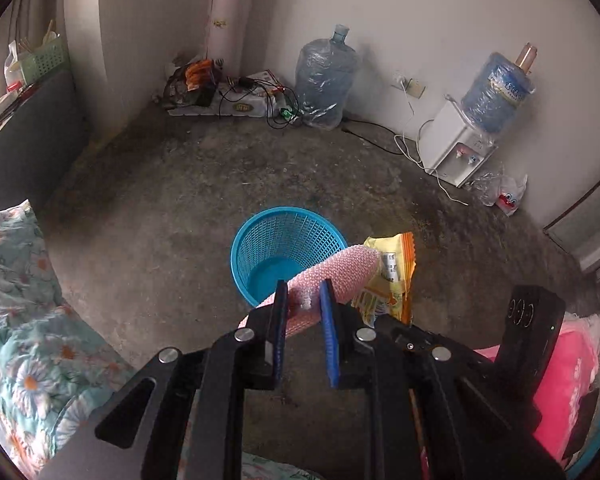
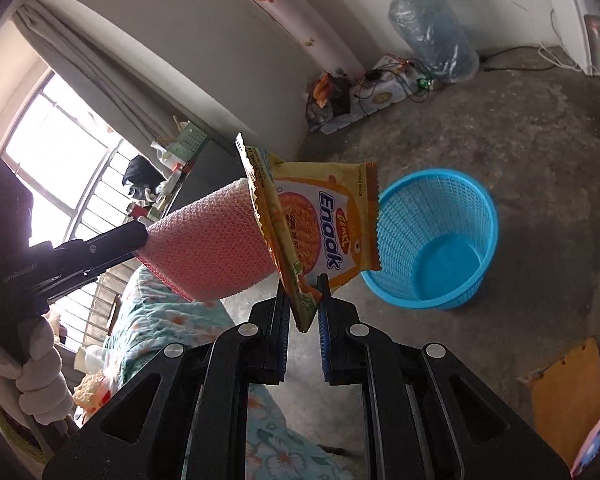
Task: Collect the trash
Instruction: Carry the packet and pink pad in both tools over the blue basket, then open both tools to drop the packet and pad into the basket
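My left gripper [image 1: 304,294] is shut on a pink mesh cloth [image 1: 332,276], held in the air over the near rim of a blue plastic basket [image 1: 284,252] that stands on the concrete floor. My right gripper [image 2: 305,294] is shut on the lower corner of a yellow Enaak noodle wrapper [image 2: 324,224], held in the air just left of the basket [image 2: 436,240]. The wrapper [image 1: 392,280] hangs right beside the cloth [image 2: 208,248]; they seem to touch. The basket looks empty.
A floral quilt [image 1: 16,320] lies at the left. Two water jugs [image 1: 324,80], a white dispenser [image 1: 456,148], cables and clutter [image 1: 228,92] line the far wall. A plastic bag [image 1: 500,192] lies near the dispenser. A brown board [image 2: 568,400] lies on the floor at right.
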The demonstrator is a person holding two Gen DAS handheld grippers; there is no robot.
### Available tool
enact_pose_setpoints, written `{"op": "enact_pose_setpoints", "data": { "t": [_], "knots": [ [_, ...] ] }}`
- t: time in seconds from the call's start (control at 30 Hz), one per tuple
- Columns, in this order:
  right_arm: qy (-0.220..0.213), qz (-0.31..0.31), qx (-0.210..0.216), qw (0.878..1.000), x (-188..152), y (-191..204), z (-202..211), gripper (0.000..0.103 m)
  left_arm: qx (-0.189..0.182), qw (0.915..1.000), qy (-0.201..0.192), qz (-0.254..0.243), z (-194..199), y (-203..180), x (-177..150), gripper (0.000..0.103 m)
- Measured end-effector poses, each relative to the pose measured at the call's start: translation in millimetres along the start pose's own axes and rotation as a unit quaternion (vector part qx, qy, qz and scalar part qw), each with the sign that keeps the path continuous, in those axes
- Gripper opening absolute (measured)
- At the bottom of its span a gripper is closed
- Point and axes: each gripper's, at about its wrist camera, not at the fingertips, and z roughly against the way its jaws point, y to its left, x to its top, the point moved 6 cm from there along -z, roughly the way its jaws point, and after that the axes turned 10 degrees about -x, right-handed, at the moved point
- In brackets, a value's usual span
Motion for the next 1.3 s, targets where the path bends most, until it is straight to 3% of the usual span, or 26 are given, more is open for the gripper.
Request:
{"op": "enact_pose_setpoints", "data": {
  "t": [0.13,0.2,0.23,0.33,0.43,0.53,0.67,0.73,0.87,0.9,0.97,1.07,1.17,1.3],
  "knots": [
    [0.021,-0.031,0.008,0.999,21,-34,-52,0.016,0.012,0.9997,-0.008,0.022,-62,7,25,0.021],
    [0.039,-0.042,-0.019,0.998,28,-56,-86,0.031,0.020,0.9993,0.005,0.032,-96,13,29,0.060],
    [0.049,-0.040,-0.040,0.997,27,-67,-103,0.035,0.030,0.9989,0.007,0.035,-109,15,29,0.064],
    [0.094,-0.050,-0.109,0.988,12,-103,-141,0.039,0.022,0.9988,0.015,0.041,-129,18,25,0.065],
    [0.097,-0.065,-0.115,0.986,-2,-119,-140,0.039,-0.007,0.9992,0.012,0.037,-125,13,20,0.065],
    [0.080,-0.067,-0.109,0.988,-7,-122,-122,0.039,-0.006,1.0000,-0.006,-0.003,-106,1,21,0.065],
    [0.028,-0.035,-0.103,0.994,3,-102,-85,0.040,-0.025,0.9979,-0.041,-0.044,-52,-20,18,0.065],
    [-0.011,-0.005,-0.099,0.995,11,-81,-60,0.046,-0.048,0.9960,-0.047,-0.059,-15,-30,13,0.065],
    [-0.109,0.076,-0.087,0.987,24,-19,12,0.070,-0.057,0.9931,-0.068,-0.078,82,-32,-10,0.065],
    [-0.134,0.099,-0.082,0.983,25,0,30,0.082,-0.047,0.9929,-0.078,-0.077,109,-28,-18,0.065],
    [-0.189,0.144,-0.073,0.969,23,37,67,0.096,-0.024,0.9923,-0.102,-0.066,165,-15,-35,0.065],
    [-0.256,0.186,-0.046,0.948,14,82,111,0.096,0.026,0.9869,-0.154,-0.041,250,11,-67,0.065],
    [-0.260,0.201,0.011,0.944,0,116,137,0.096,0.070,0.9774,-0.199,-0.007,320,36,-107,0.068],
    [-0.232,0.237,0.077,0.940,-26,160,156,0.096,0.112,0.9679,-0.222,0.038,375,68,-159,0.070]
  ]
}}
